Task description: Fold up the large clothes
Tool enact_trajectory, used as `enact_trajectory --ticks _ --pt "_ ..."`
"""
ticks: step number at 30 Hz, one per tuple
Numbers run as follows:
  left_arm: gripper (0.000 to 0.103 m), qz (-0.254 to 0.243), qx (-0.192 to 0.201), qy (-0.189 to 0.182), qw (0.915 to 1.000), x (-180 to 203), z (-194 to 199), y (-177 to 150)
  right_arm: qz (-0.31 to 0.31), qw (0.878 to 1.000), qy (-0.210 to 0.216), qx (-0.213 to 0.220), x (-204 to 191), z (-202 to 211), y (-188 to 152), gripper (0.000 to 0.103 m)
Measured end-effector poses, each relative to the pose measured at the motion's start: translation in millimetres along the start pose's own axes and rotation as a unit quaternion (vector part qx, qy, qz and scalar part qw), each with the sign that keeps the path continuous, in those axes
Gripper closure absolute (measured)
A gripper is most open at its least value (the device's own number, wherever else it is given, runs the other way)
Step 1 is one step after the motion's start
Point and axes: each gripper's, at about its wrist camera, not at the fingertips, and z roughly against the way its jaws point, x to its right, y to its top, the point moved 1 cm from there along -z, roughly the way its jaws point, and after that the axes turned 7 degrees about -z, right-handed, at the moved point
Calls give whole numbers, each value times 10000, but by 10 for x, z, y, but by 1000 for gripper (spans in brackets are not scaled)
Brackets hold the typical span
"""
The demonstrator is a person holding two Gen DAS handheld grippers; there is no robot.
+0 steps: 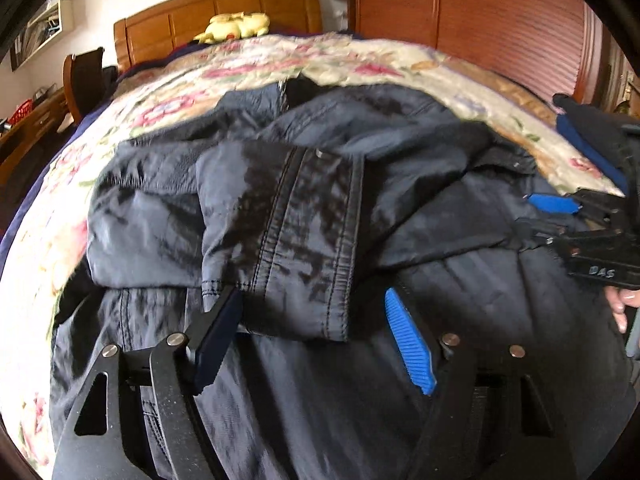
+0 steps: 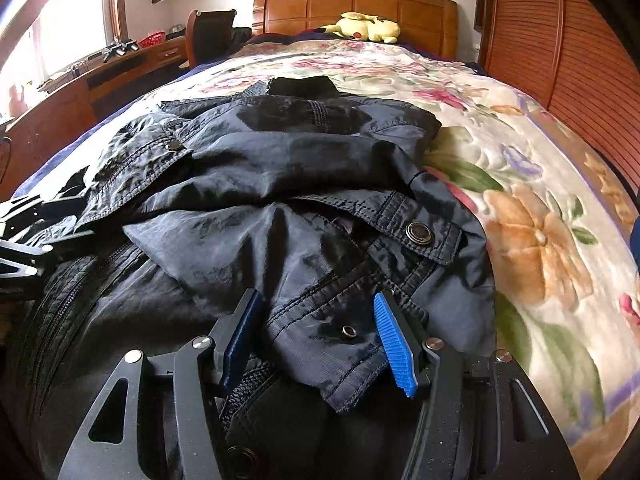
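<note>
A large dark navy jacket lies crumpled on the floral bedspread, collar toward the headboard. One sleeve is folded across its front, and the sleeve's cuff points at me. My left gripper stands open just above the jacket, the cuff end between its pads, the right blue pad clear of it. My right gripper is open low over the jacket, astride a cuff with a snap. In the left wrist view the right gripper sits at the jacket's right edge.
A yellow plush toy rests by the wooden headboard. A slatted wooden wardrobe runs along the bed's right side. A desk and chair stand to the left. A person's fingers hold the right gripper.
</note>
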Motion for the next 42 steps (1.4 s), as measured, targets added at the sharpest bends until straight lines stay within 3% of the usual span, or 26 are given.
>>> enact_trajectory --ticks 4,9,12,18,22,27,39,42 --pt "30 135 -83 -109 9998 -49 -51 -16 4 10000 -9 5 0 -5 -2 43" --pt "66 284 76 -24 9996 -138 41 -41 14 10000 -18 12 -5 -9 -4 43" --pt "96 333 329 22 9989 -200 180 -52 14 10000 -15 12 -5 -9 -5 43" --pt "97 513 1028 372 9927 -418 657 -102 18 10000 -16 12 -3 -11 -5 43" --pt "99 728 1140 544 9893 -684 793 -169 21 10000 -15 12 0 -13 -6 43" --pt "99 899 1049 664 9882 -946 850 -308 26 10000 -16 11 -1 -13 -8 43" --pt "99 633 454 670 9947 -967 717 -561 74 10000 -47 9 23 -27 -7 42" --pt "99 678 361 837 9935 -1016 693 -606 86 9999 -59 10 21 -27 -7 42"
